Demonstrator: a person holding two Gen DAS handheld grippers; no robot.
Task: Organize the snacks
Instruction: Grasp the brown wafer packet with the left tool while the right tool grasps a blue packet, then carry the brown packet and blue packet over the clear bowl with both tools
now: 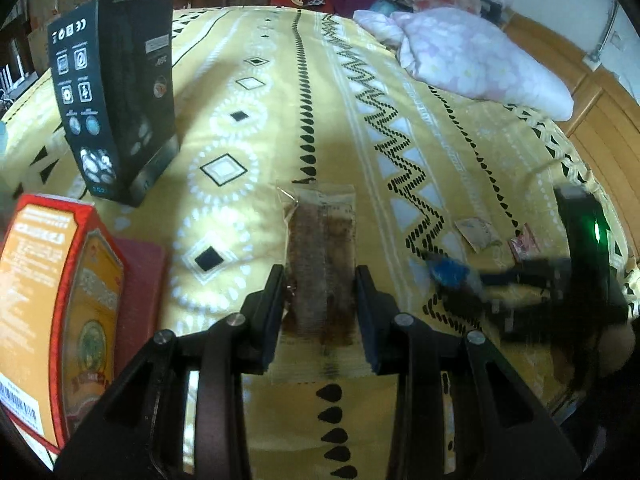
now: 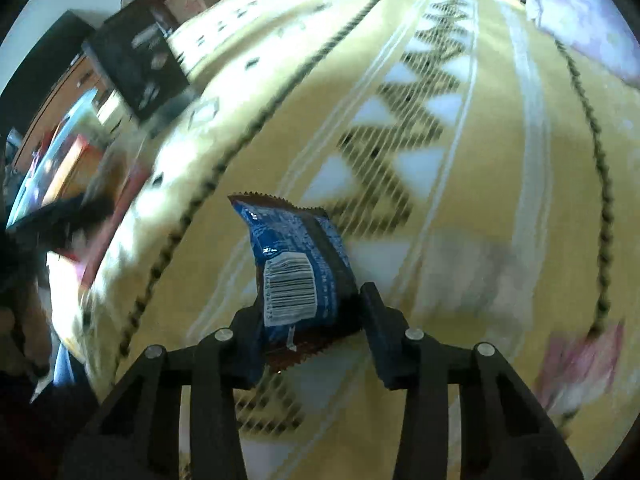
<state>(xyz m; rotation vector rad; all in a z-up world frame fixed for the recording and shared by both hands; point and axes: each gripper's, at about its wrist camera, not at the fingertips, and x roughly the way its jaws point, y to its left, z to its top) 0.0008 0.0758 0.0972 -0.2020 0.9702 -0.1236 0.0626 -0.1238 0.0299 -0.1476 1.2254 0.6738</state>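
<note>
left hand-held gripper (image 1: 320,280): closed down on a clear-wrapped brown snack bar (image 1: 320,248), pads on its two long edges; the bar runs forward out of the jaws and its far end looks to rest on or just over the bed (image 1: 460,128), can't tell which.
why that grip: pinching across the narrow width looks meant to keep the long bar in line with the fingers, so it can be laid down flat.
right hand-held gripper (image 2: 310,304): closed on a blue snack packet (image 2: 296,264), barcode face up, held at its lower end, crimped top pointing forward and clear of the bed (image 2: 500,160).
right view quality: heavy blur, gripper likely in transit.
seen from left: the right hand-held gripper (image 1: 460,276) sits well off to the right of the left one, blue packet (image 1: 450,272) at its tip.
orange-red box (image 1: 60,320): upright, near left of the left gripper; likely where snacks are gathered, not certain.
black box (image 1: 116,100): upright, ahead-left, further off.
loose small packets (image 1: 476,234): flat on the bed ahead-right, not yet picked up.
pink quilt (image 1: 472,56): far ahead-right, out of the work area.
stage, my read: both grippers loaded, mid-carry; sorting is partly done at best.
risk: thin wrapper edges may slip from the pads.
</note>
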